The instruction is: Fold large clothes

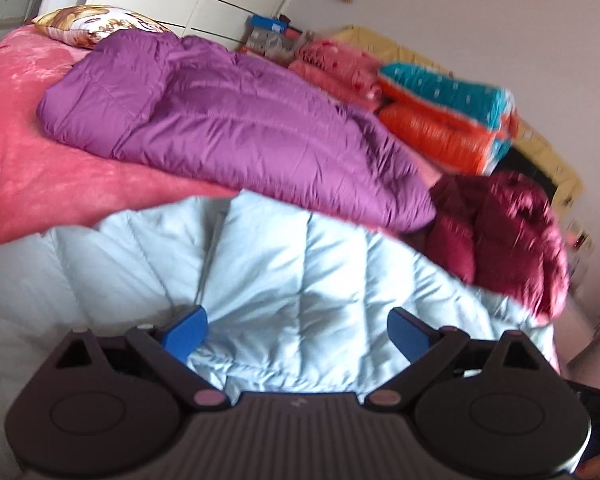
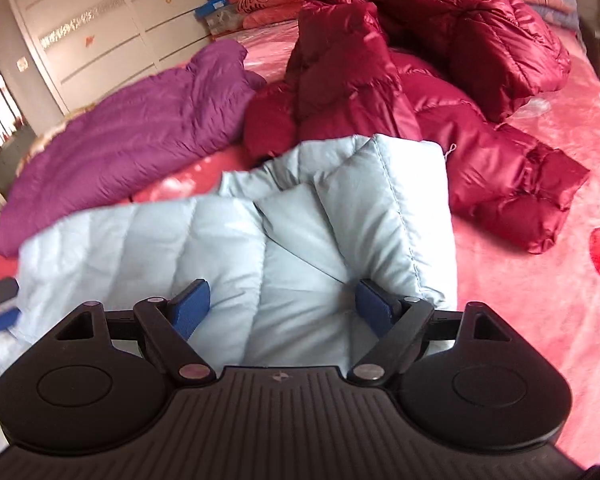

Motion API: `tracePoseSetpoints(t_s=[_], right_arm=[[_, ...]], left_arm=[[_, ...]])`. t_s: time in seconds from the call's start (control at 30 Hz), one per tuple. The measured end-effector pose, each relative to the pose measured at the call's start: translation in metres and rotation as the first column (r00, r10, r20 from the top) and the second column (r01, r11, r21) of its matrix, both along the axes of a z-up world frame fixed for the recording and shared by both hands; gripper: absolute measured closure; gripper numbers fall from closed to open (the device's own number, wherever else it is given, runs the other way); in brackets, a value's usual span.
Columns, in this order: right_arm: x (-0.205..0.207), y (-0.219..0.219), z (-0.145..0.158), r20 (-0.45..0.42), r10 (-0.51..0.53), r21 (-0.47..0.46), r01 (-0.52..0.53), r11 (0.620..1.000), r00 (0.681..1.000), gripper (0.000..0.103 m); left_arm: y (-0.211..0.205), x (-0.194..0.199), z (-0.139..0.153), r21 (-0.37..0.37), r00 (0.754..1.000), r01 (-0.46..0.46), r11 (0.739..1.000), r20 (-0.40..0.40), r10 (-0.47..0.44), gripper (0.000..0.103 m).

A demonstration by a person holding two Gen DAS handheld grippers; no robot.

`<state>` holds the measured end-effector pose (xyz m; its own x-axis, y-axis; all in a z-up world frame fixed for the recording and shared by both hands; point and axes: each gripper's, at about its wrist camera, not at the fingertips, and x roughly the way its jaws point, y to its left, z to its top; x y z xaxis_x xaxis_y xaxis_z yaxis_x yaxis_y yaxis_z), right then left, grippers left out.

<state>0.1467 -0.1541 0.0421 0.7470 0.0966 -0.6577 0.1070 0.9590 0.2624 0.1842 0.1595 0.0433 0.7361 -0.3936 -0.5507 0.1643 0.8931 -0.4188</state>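
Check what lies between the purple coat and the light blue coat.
Only bare pink blanket separates the purple coat from the light blue coat, clearest in the right wrist view.

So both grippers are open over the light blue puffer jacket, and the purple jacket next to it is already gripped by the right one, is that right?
Not quite. The right gripper grips nothing: its jaws are spread open over the light blue puffer jacket, as the right wrist view shows. The purple jacket lies apart on the pink bed. The left gripper is open too.

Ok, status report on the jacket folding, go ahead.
Left gripper open, right gripper open, both over light blue jacket. Jacket partly folded, ungripped. Maroon jacket bunched against its far edge; purple jacket beyond.
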Motion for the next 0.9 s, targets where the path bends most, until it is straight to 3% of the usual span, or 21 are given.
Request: tracePoseSetpoints(t_s=[0.13,0.4,0.63,0.77,0.9], right_arm=[[-0.006,0.001,-0.01,0.01,0.013,-0.044,-0.013,0.999,1.0,0.001],[-0.009,0.018,-0.024,0.083,0.032,-0.2,-0.015,0.98,0.996,0.0],[-0.013,0.019,-0.024,0.089,0.032,-0.211,-0.012,0.977,0.995,0.0],[-0.016,0.027,-0.018,0.094,-0.01,-0.217,0.03,0.976,0.996,0.0],[-0.045,0.027,0.001,0.169,-0.062,-0.202,0.096,0.975,0.984,0.0]], left_arm=[[-0.008,-0.002,-0.007,0.07,1.0,0.009,0.997,-0.01,-0.008,0.007],[-0.014,-0.005,-0.011,0.099,1.0,-0.005,0.995,-0.002,0.006,0.007],[0.002,-0.023,0.011,-0.023,0.998,-0.056,0.998,0.024,0.057,0.009],[0.01,-0.049,0.028,-0.021,0.994,-0.093,0.995,0.062,0.094,0.009],[0.024,-0.075,0.041,-0.003,0.987,-0.142,0.99,0.071,0.141,0.009]])
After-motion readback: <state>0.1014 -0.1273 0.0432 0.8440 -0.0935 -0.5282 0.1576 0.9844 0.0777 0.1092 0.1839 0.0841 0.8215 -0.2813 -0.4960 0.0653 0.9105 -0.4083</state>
